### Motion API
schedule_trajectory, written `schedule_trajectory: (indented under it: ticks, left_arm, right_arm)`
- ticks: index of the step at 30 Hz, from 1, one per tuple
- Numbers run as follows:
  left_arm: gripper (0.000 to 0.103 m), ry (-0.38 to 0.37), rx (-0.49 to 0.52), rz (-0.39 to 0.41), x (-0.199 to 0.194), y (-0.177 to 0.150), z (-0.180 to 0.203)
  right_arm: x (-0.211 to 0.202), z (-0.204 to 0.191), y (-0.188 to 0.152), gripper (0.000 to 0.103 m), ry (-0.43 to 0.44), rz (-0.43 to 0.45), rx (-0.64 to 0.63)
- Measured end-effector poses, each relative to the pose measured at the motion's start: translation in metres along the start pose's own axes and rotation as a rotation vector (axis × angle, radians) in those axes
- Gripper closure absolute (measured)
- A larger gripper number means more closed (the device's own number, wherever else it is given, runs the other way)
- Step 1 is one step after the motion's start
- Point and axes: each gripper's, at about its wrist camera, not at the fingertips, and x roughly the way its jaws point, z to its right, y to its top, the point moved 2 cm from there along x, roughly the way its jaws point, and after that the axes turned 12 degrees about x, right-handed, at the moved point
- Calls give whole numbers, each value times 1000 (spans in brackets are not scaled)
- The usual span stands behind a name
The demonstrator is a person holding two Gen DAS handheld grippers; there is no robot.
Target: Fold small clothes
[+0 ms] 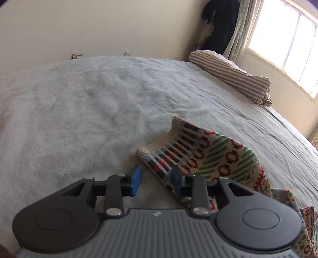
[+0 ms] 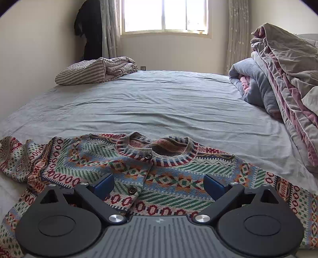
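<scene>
Folding step: sleeve first; L gripper [image 1: 156,179] fingers apart astride cardigan [image 2: 159,178] cuff [image 1: 159,150]
Next: close on cuff
R gripper [image 2: 158,185]: fingers apart over chest

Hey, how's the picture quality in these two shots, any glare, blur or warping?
Left wrist view: the window is blown out white, the bed edge bows from the fisheye, and the left tongs look slightly soft. Right wrist view: the window glares too, but the cardigan is sharp and evenly lit.

Cardigan [image 2: 159,174] spread flat on bed [image 2: 159,99], near edge. Folded blanket [image 2: 95,69] at far left corner. Stacked quilts [image 2: 282,79] along right edge. Window [image 2: 165,15] behind bed.
</scene>
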Motion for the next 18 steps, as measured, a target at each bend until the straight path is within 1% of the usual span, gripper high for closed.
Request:
schedule_trajectory:
  ticks: [1,2,3,4,6,7,8,10,11,12,13,14,15,16,17,18]
  left_arm:
    - [103,-23,-21,6,1,1,-2]
    - [103,-29,-26,12,-2,1,-3]
    - [103,-6,-14,22,-7,1,-3]
    - [103,76,25,33,-16,2,0]
    - [103,223,85,11,-31,0,1]
    - [103,258,83,-1,-38,-2,-1]
    - [103,270,73,-14,-43,-4,-5]
    - [103,287,109,-62,-44,-10,-10]
    - [103,328,134,-79,-42,-13,-12]
    - [103,394,169,-101,-41,-14,-14]
    - [101,428,171,-112,-42,-14,-17]
    - [101,430,154,-104,-46,-12,-20]
    - [91,413,143,-79,-52,-10,-20]
    - [73,389,152,-50,-57,-8,-17]
    - [61,366,184,-23,-62,-5,-8]
    - [42,339,230,-1,-66,-2,4]
  right_arm:
    - [4,-5,-1,6,3,-10,-9]
    - [7,-9,-3,6,6,-17,-18]
    - [8,-12,-3,6,7,-20,-24]
    - [10,-15,-4,6,7,-22,-30]
    - [13,-18,-4,6,8,-24,-33]
    - [15,-18,-4,6,7,-25,-32]
    - [16,-17,-4,6,5,-25,-30]
    - [18,-13,-4,6,0,-26,-20]
    - [19,-11,-4,6,0,-28,-14]
    - [19,-9,-5,6,-1,-30,-6]
    - [19,-6,-5,6,-1,-30,1]
    - [18,-4,-5,6,-3,-29,4]
    - [17,-1,-5,6,-5,-27,3]
    - [17,2,-5,6,-11,-25,-2]
    - [16,5,-4,6,-23,-22,-11]
    - [17,9,-4,6,-35,-18,-14]
